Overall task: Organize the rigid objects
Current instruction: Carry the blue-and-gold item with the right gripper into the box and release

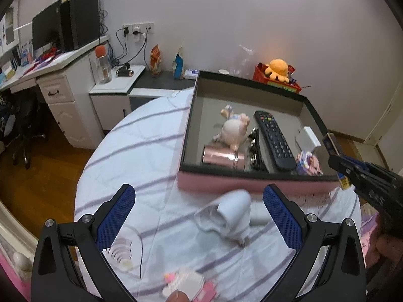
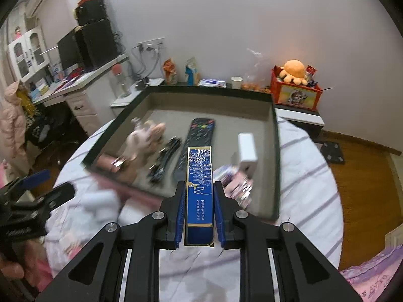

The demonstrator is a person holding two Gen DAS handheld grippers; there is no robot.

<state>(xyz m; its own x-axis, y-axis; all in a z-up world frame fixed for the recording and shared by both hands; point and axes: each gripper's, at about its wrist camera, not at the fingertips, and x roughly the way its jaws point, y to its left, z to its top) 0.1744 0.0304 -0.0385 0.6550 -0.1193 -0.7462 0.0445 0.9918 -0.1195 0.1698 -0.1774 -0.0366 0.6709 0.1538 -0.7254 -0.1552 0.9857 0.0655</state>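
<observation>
Blue box (image 2: 199, 191) is being squeezed by the right gripper (image 2: 199, 216), over the tray's (image 2: 275, 151) near edge. Left gripper (image 1: 199, 216) is hanging open, empty. Next, I think: lowering it beside the remote (image 2: 196, 146).

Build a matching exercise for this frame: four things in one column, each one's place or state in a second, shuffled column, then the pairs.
Things
1. blue box
2. remote
3. left gripper
4. octopus plush

Places or states
A. lying in the tray
B. open, above a white cloth
C. clamped in the right gripper
D. on the red crate by the wall

Pairs: 1-C, 2-A, 3-B, 4-D
</observation>
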